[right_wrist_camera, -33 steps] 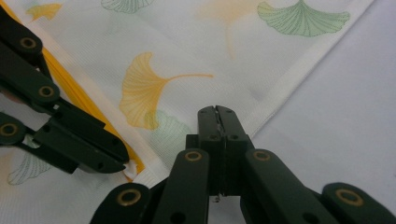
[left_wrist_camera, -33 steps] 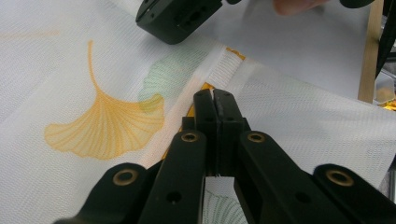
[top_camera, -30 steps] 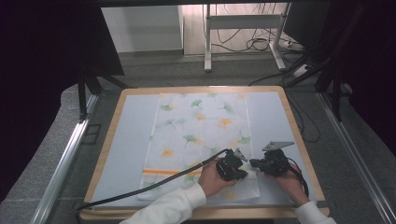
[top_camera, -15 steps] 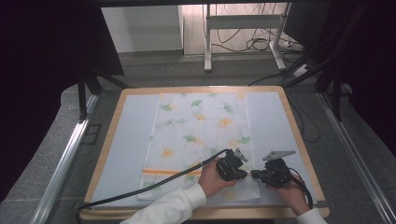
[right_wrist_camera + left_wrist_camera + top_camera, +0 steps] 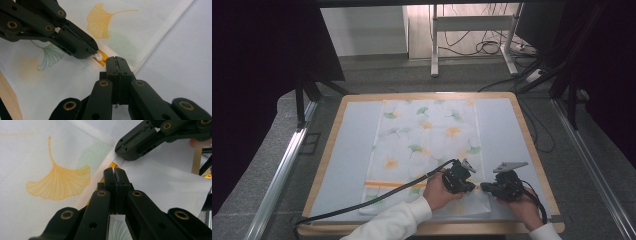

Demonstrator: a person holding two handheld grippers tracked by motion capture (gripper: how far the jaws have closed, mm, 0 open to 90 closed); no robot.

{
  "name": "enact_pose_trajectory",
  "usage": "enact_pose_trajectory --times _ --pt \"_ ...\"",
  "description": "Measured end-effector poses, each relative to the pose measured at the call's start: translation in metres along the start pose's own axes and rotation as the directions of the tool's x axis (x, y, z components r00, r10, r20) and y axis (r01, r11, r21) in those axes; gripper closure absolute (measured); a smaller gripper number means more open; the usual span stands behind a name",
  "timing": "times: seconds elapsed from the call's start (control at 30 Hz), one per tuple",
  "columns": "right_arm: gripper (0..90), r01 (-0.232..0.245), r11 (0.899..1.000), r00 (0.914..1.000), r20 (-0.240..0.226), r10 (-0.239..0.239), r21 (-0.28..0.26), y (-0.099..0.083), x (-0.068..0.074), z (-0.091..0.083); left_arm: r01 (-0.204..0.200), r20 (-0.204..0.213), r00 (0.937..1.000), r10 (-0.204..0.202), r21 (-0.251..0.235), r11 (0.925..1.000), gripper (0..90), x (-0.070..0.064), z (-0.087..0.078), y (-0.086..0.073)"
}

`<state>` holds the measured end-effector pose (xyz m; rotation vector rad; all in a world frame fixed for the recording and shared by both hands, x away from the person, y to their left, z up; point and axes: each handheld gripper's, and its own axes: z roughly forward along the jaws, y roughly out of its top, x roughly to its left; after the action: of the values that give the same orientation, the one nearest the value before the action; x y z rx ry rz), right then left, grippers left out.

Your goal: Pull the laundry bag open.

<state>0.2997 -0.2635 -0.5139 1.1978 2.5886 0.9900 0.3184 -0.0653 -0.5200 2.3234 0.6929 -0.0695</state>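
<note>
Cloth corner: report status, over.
Left gripper and right gripper both shut on the cloth, near right corner. Edge pinched up. Nothing in the way.

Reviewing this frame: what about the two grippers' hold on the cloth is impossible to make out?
- Left gripper: its shut black fingers hide the pinched fold of the white leaf-printed cloth.
- Right gripper, right gripper view: the fingers cover the cloth edge.
- High view: hands and gripper bodies cover the contact.
</note>
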Motion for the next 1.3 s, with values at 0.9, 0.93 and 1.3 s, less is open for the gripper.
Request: enact_pose_trajectory --times 0.9,0.93,1.3 --pt "90.0 0.011 1.000 0.9998 -0.017 -0.011 -0.005 -0.001 -0.002 0.000 0.012 -0.021 0.9997 -0.012 0.001 0.9999 90.0 0.012 -0.021 -0.022" --pt "90.0 0.011 1.000 0.9998 -0.017 -0.011 -0.005 -0.001 -0.002 0.000 0.012 -0.021 0.9997 -0.012 0.001 0.9999 90.0 0.012 -0.021 -0.022" --pt "89.9 0.012 1.000 0.9997 -0.020 -0.012 -0.005 -0.001 -0.003 0.000 0.007 -0.044 0.9990 -0.007 0.006 1.0000 90.0 0.013 -0.029 -0.030"
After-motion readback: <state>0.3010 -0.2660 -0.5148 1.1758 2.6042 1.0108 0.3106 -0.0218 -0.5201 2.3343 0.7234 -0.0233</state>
